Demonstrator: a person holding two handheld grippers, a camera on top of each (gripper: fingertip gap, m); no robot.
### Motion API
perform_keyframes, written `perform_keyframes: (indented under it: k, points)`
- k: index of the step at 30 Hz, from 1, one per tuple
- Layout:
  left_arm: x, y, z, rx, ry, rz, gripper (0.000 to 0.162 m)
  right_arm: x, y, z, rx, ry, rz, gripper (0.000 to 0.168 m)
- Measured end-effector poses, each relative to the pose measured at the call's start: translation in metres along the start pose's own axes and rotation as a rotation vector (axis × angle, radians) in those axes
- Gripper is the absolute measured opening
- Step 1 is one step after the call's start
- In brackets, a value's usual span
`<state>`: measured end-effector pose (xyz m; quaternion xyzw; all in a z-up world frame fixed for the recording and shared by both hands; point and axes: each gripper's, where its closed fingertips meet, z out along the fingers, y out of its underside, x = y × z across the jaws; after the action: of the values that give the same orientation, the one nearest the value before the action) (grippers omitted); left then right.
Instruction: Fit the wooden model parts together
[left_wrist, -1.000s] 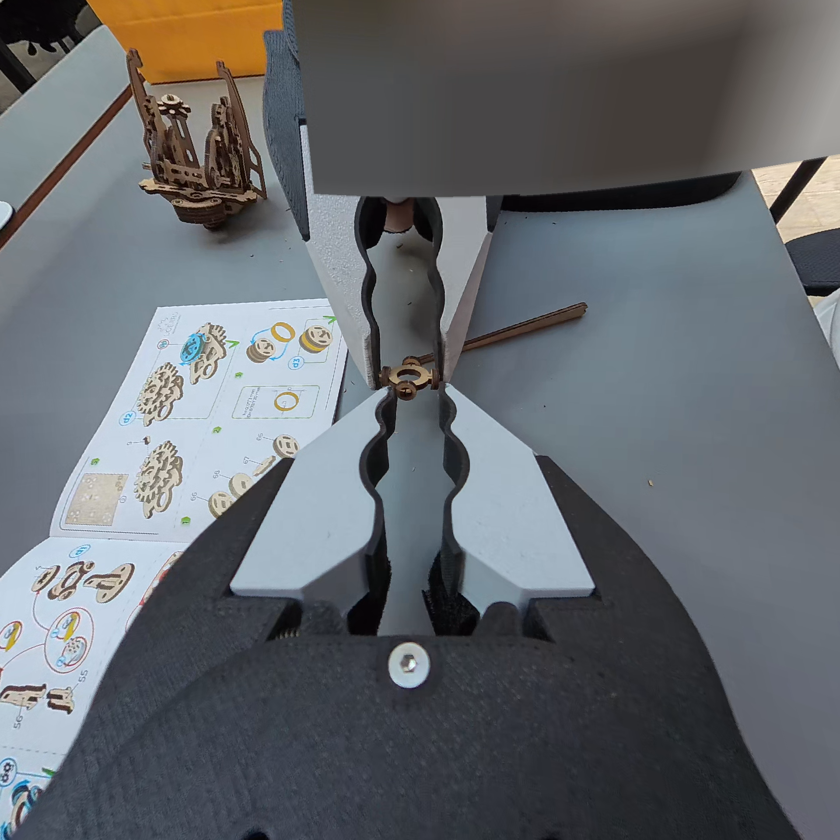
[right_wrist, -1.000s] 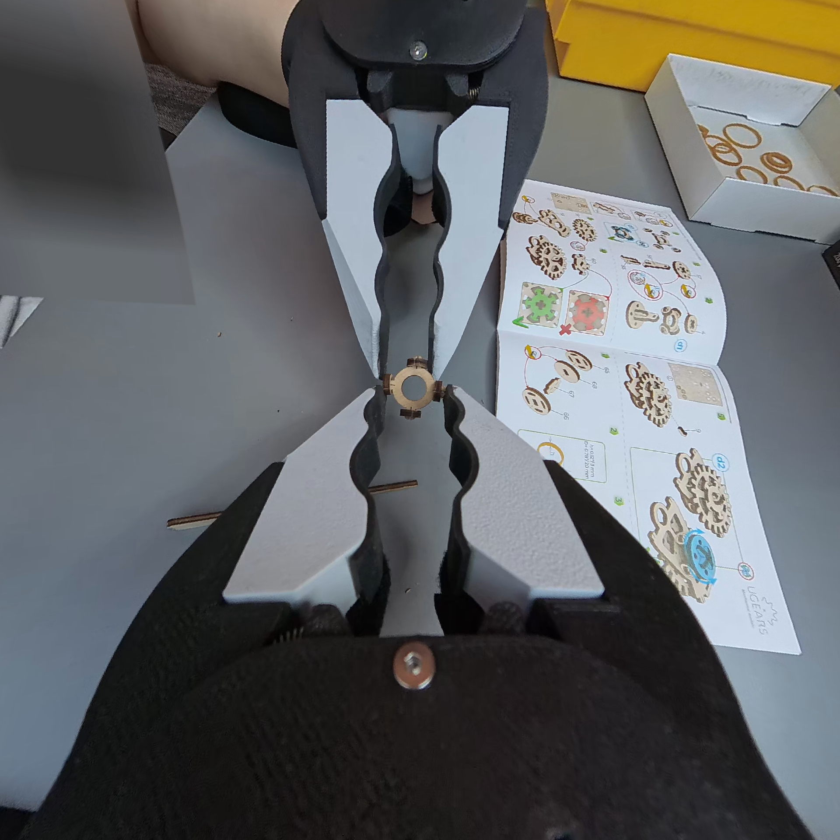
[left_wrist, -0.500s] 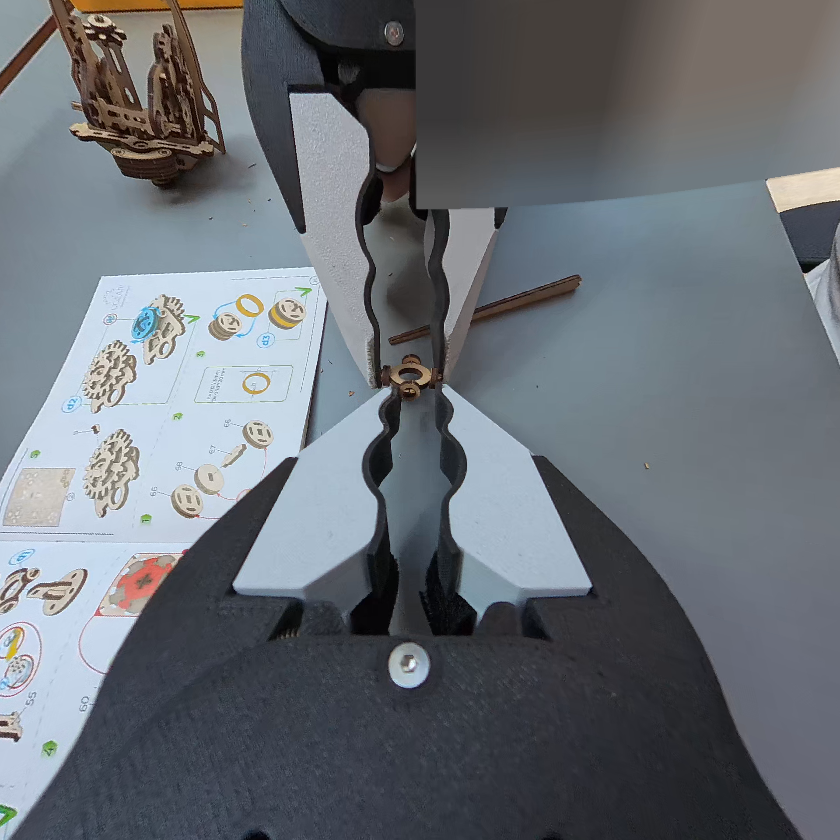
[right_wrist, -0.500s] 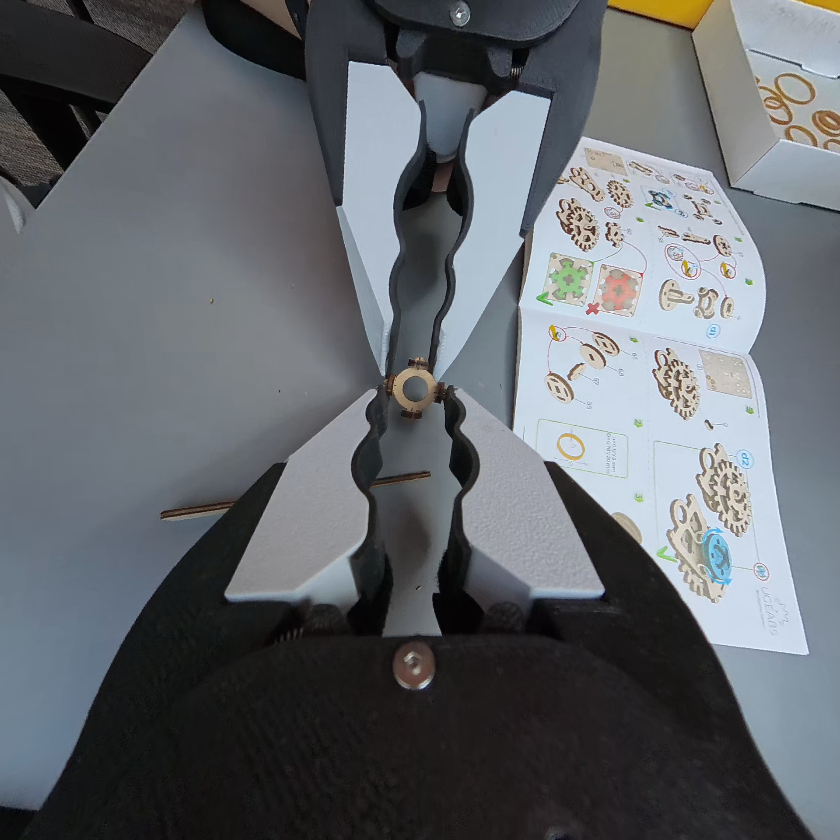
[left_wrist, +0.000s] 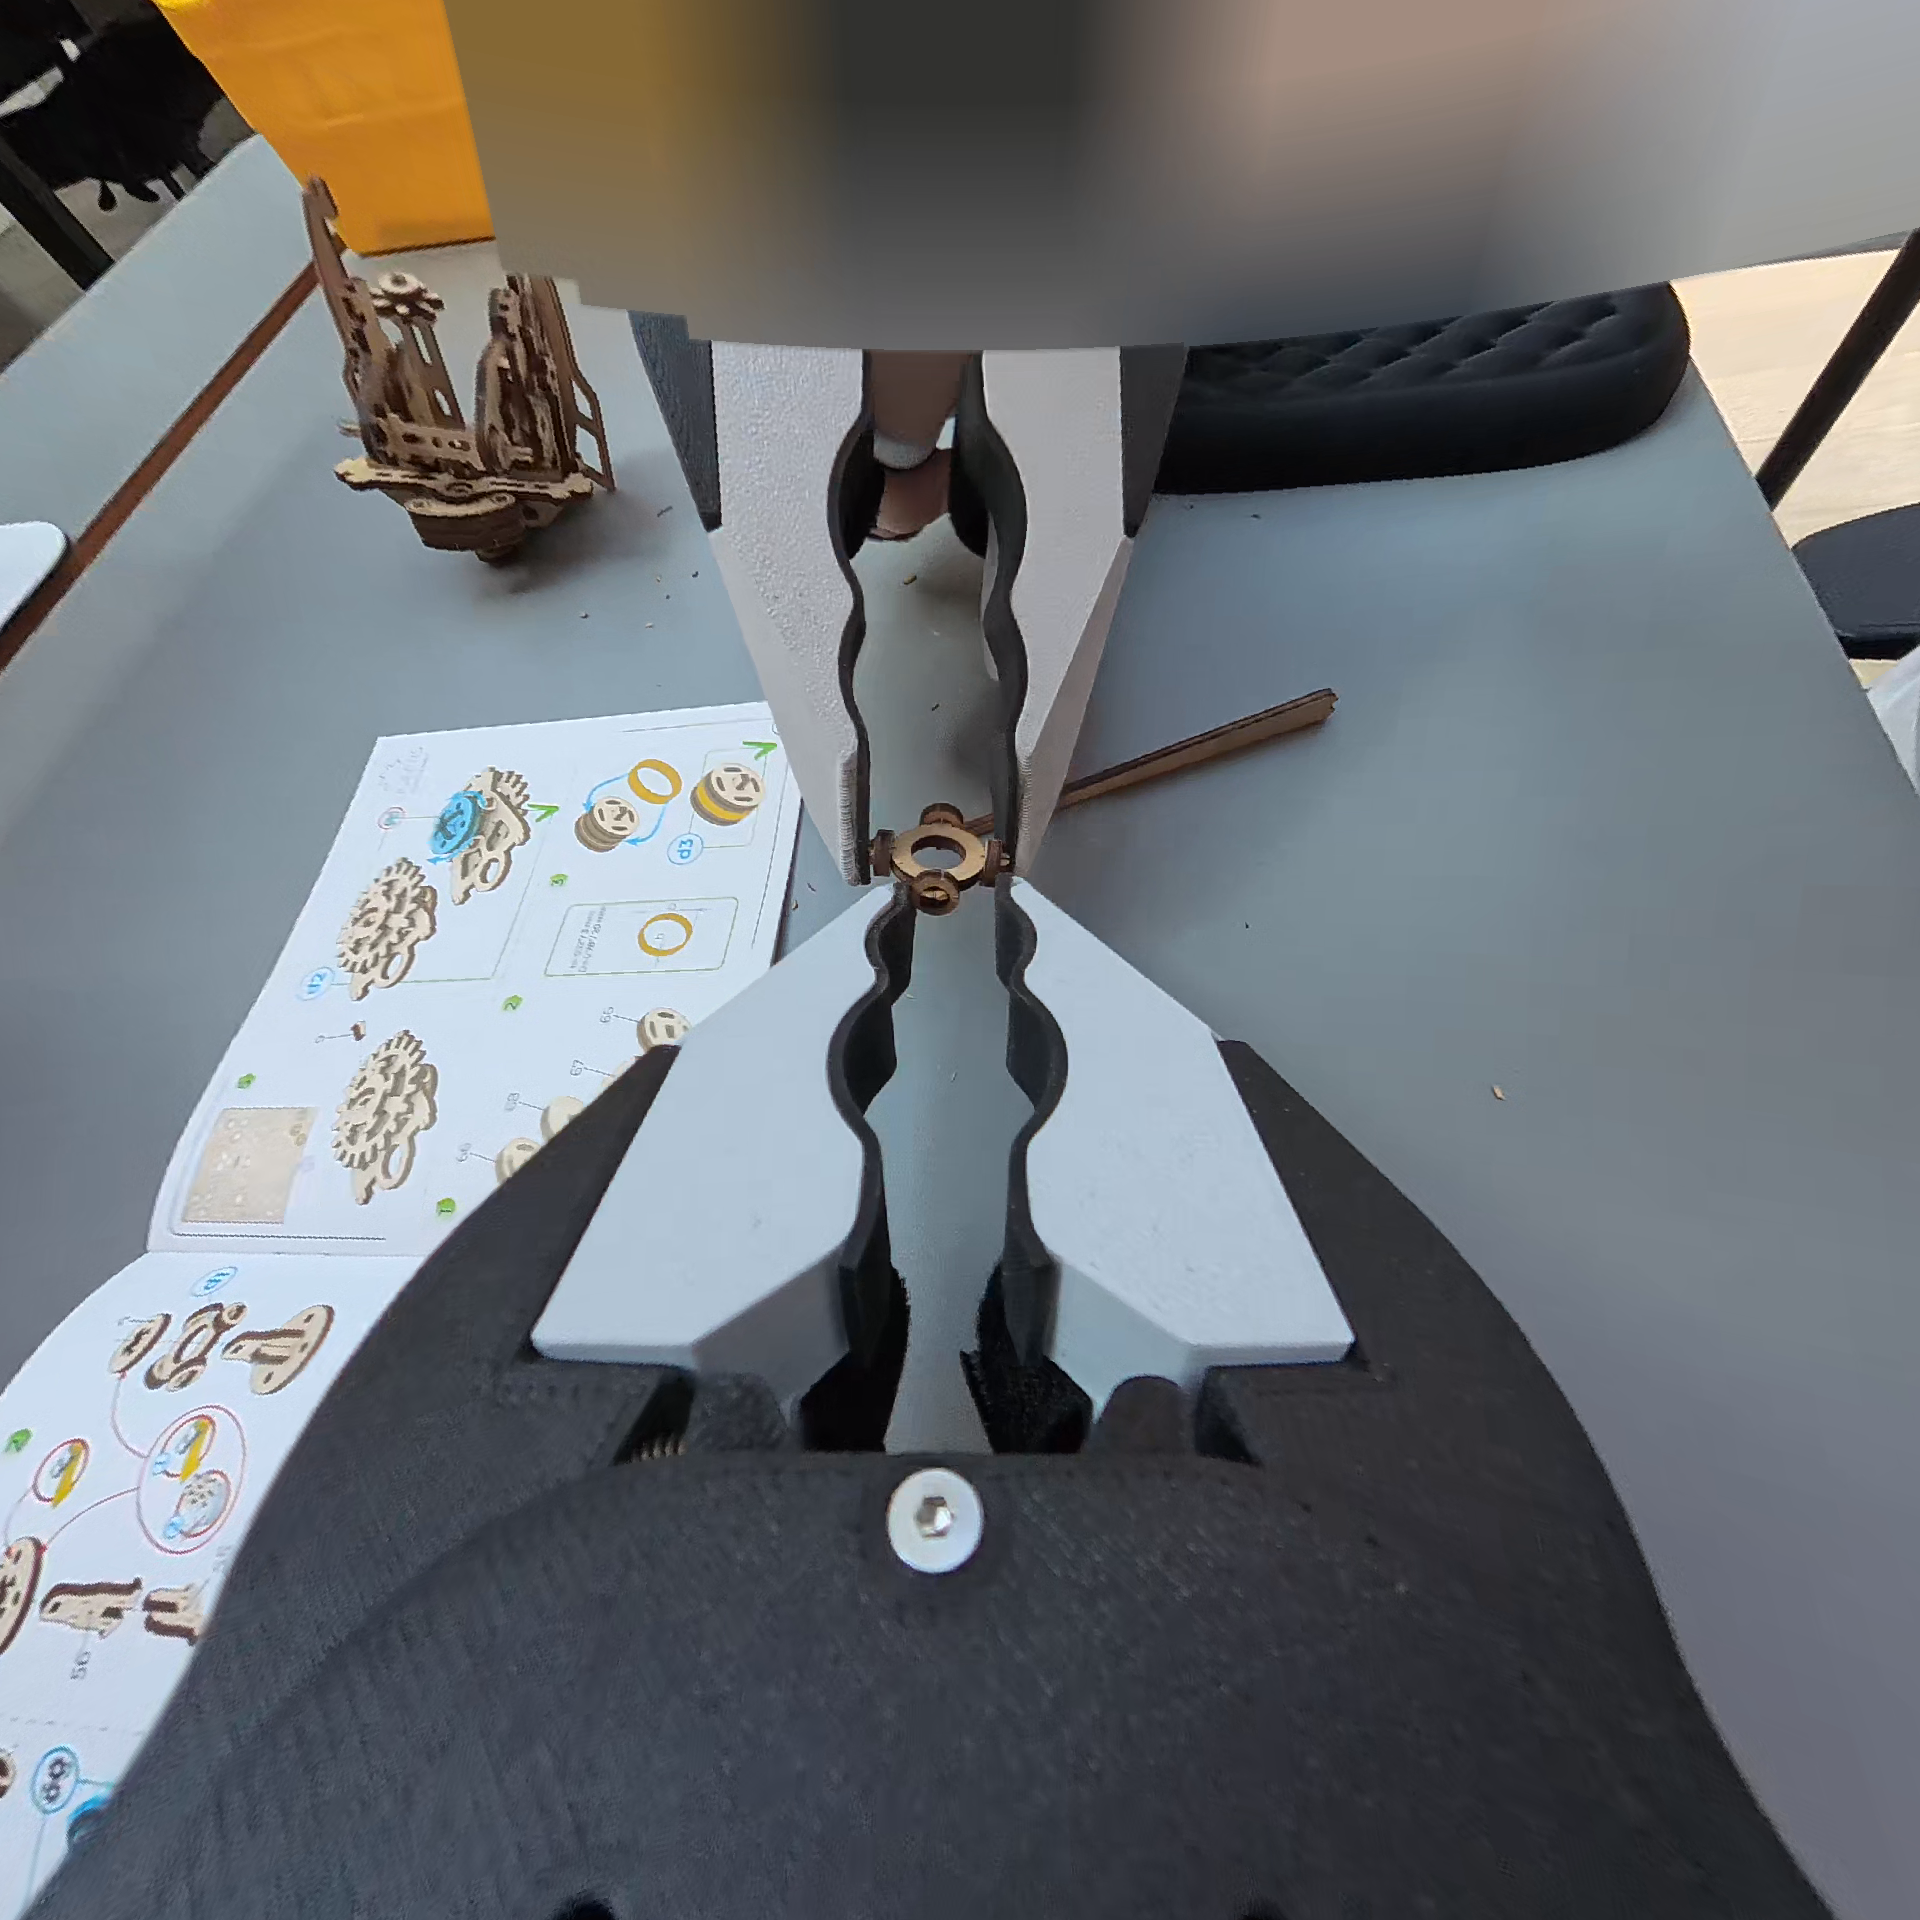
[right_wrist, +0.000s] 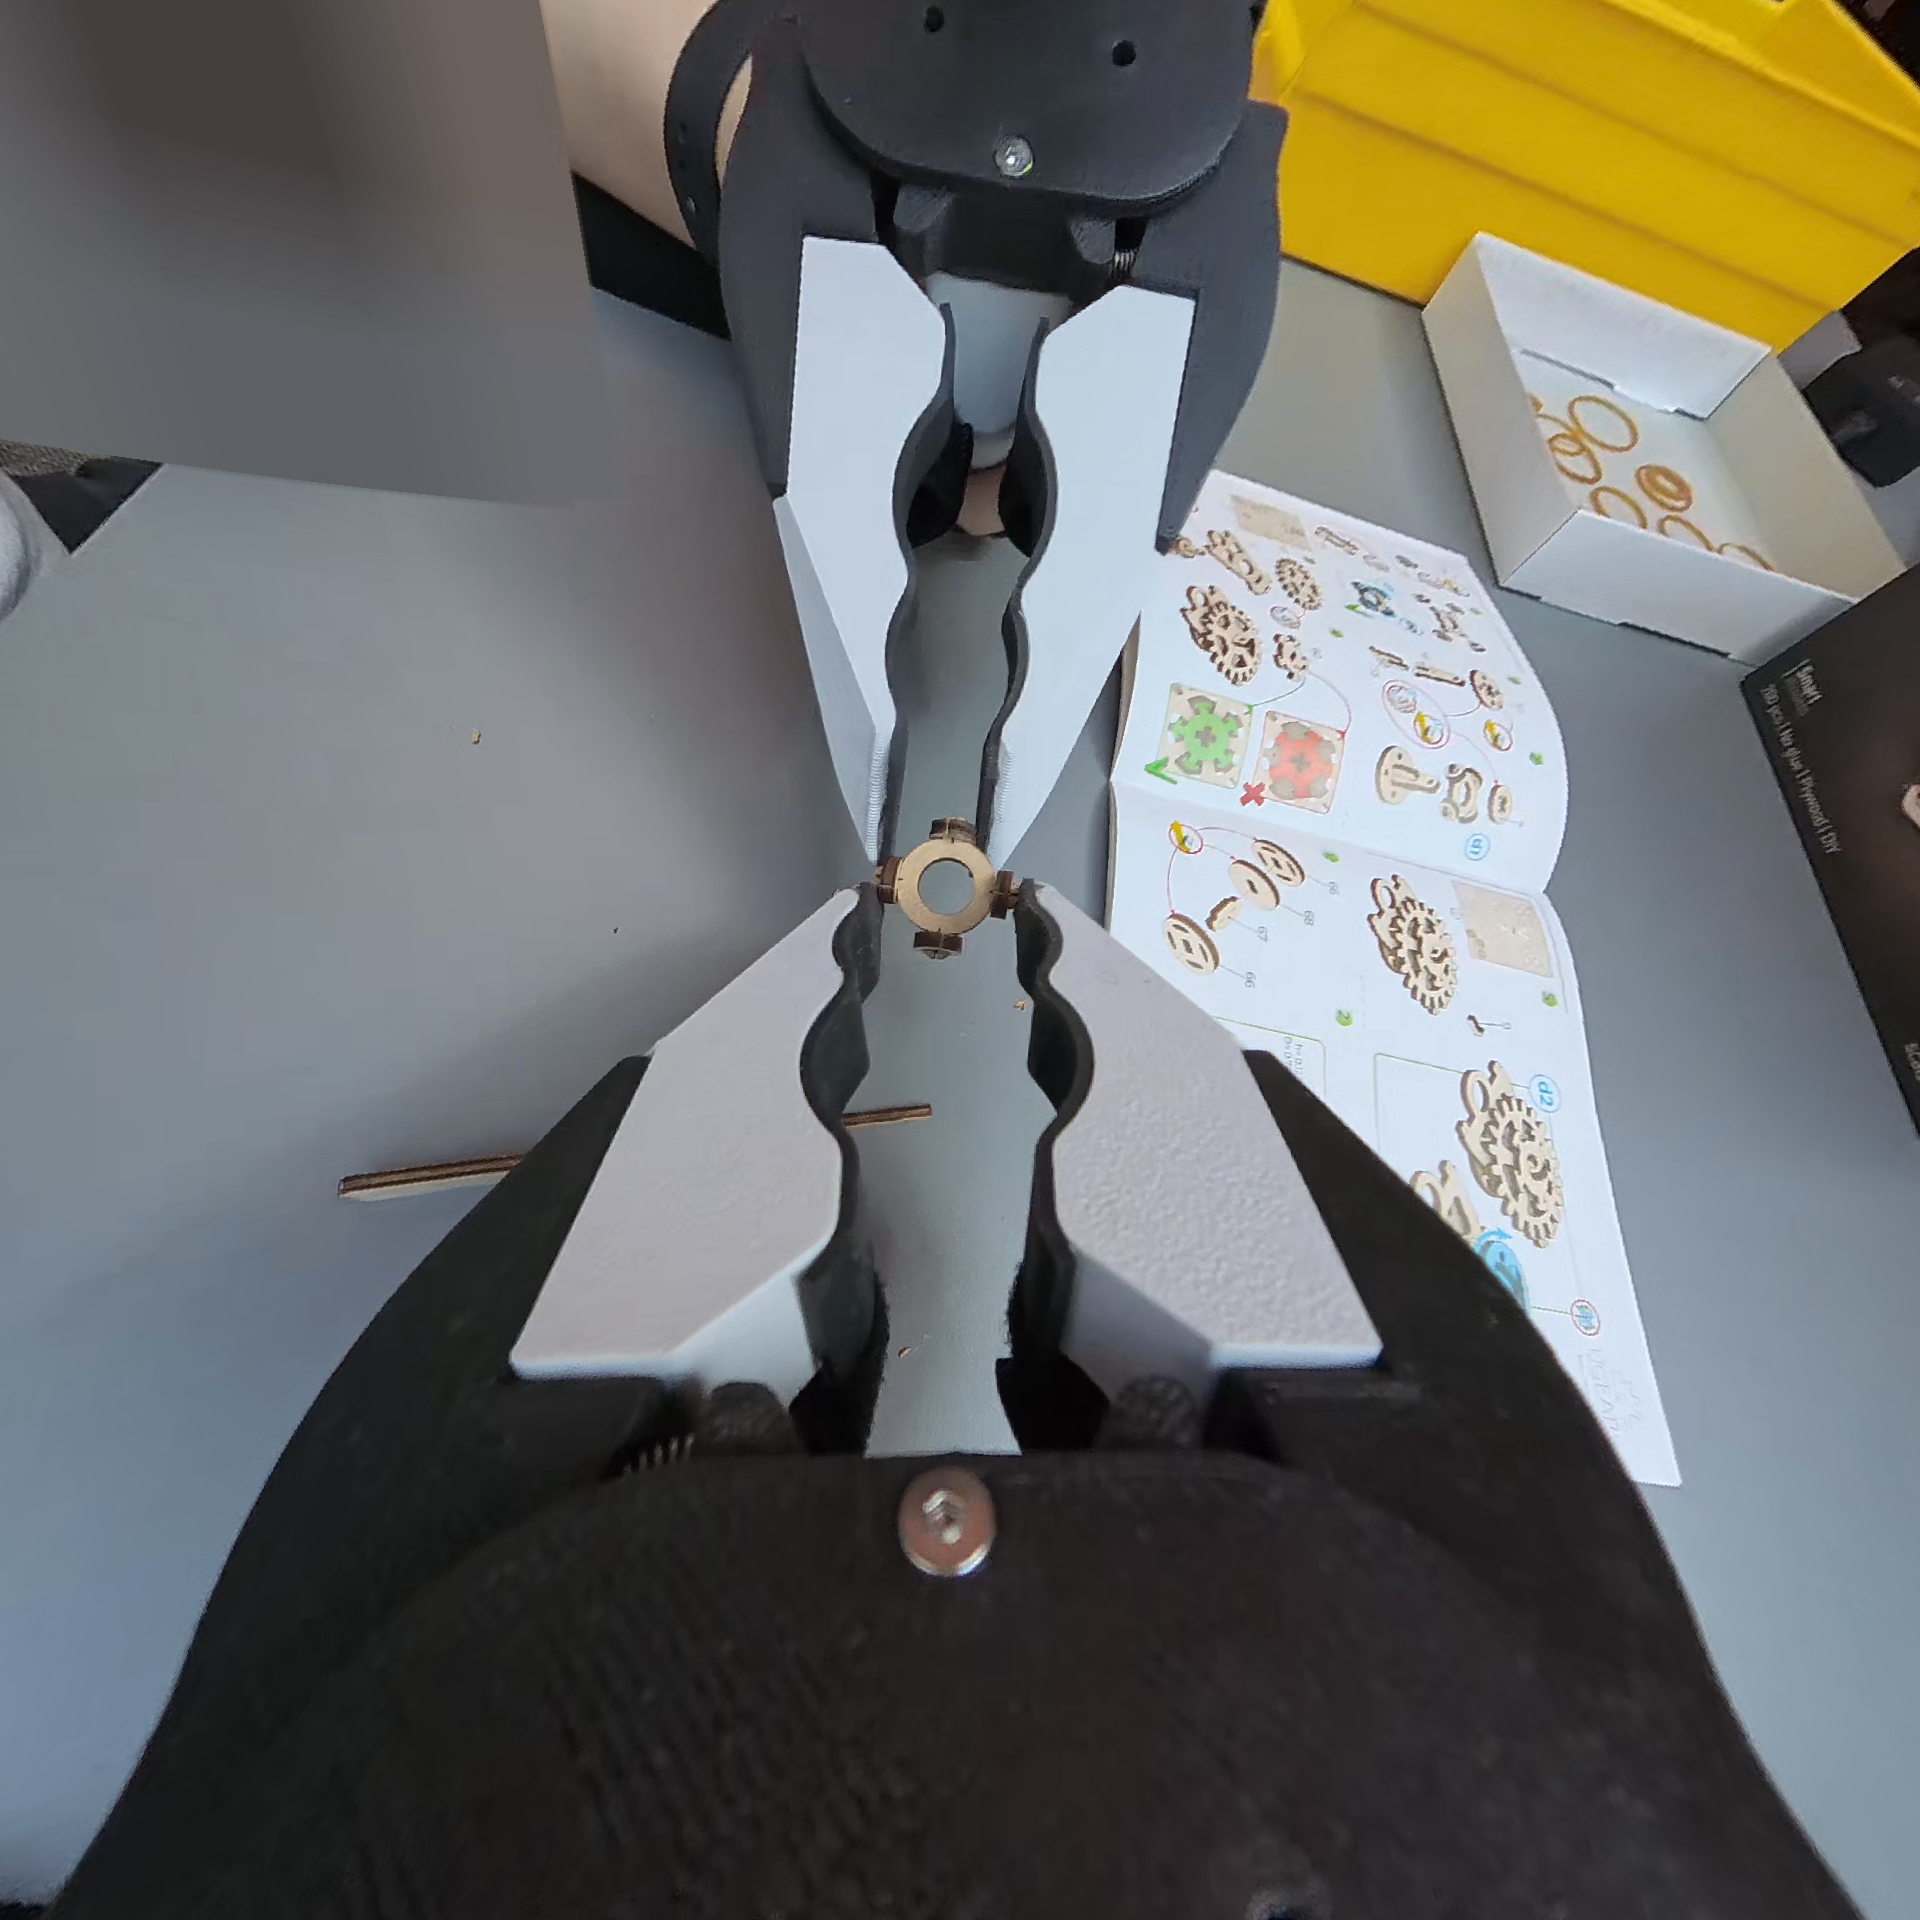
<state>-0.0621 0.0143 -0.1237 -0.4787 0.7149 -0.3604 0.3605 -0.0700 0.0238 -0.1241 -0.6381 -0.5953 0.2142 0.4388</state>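
between the two sets of tips, held clear above the grey table (left_wrist: 1455, 935), sits the wooden ring part (left_wrist: 938, 856), a small ring with four short pegs set crosswise. your left gripper (left_wrist: 940, 894) is closed on its near side, the jaws narrowed against the side pegs. your right gripper (right_wrist: 943, 912) meets it from the opposite side; its tips sit at the side pegs, but contact looks slight, so treat that grip as lighter than the left.

to do this step well:
- keep the two grippers in line, tip to tip, and press evenly; the part is thin and likely to twist or pop out under uneven load.
- do not squeeze harder than needed; the pegs look fragile.

orientation: the ring has no real long axis. it lies roughly flat, its hole facing up towards the cameras; one peg pair runs along the line of the grippers, the other across it.

on the table lie a wooden stick (left_wrist: 1195, 743), an instruction sheet (right_wrist: 1351, 883), a part-built wooden model (left_wrist: 457, 416) and a white box of rings (right_wrist: 1621, 457).
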Motion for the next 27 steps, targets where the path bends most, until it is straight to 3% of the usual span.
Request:
perform_keyframes:
  k: [10,15,27]
  points:
    - [-0.001,-0.02,-0.011,0.101,-0.053,0.094,0.013,0.003,-0.019,-0.011,0.12,0.063,-0.111,0.024]
    - [-0.003,-0.024,-0.015,0.129,-0.054,0.074,0.013,0.004,-0.023,-0.016,0.153,0.066,-0.108,0.016]
    - [-0.009,-0.02,-0.015,0.113,-0.071,0.053,0.006,0.011,-0.022,-0.015,0.128,0.127,-0.119,0.021]
